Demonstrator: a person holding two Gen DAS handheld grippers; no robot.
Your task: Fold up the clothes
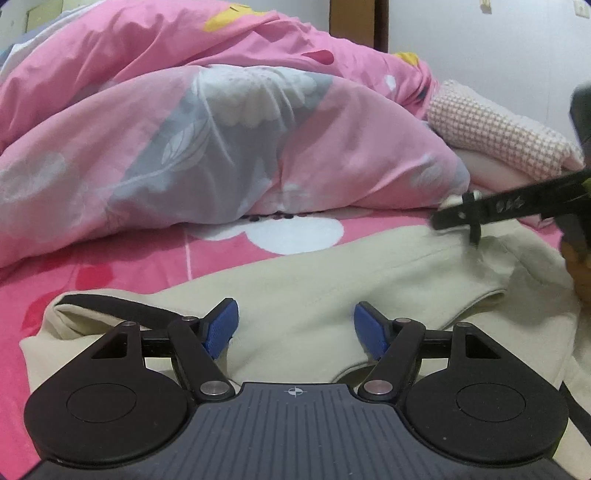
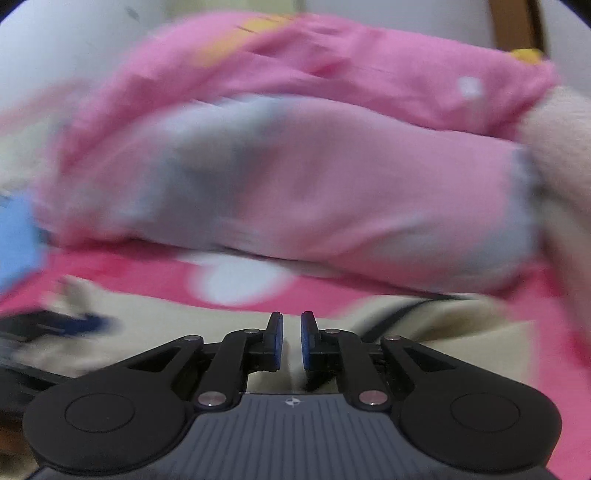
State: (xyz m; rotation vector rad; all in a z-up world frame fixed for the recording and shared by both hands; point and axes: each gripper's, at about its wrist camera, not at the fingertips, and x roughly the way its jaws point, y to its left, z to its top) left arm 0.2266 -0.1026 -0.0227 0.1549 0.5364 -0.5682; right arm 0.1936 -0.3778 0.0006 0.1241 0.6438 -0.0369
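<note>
A cream garment [image 1: 314, 280] with a black trim [image 1: 110, 304] lies spread on the pink bed sheet [image 1: 110, 266]. My left gripper [image 1: 295, 325] hovers low over its near part, blue pads [image 1: 221, 328] wide apart and open, nothing between them. At the right edge my right gripper [image 1: 456, 212] reaches over the garment's far right corner with a bit of pale cloth at its tip. In the blurred right wrist view the right gripper [image 2: 291, 332] is shut, a thin fold of the cream garment [image 2: 184, 314] showing between its pads. The left gripper [image 2: 74, 321] is a dark blur at the left.
A bunched pink flowered duvet [image 1: 221, 129] fills the back of the bed. A pink checked pillow [image 1: 491, 125] lies behind it to the right. A wooden headboard [image 1: 354, 22] and a white wall stand beyond.
</note>
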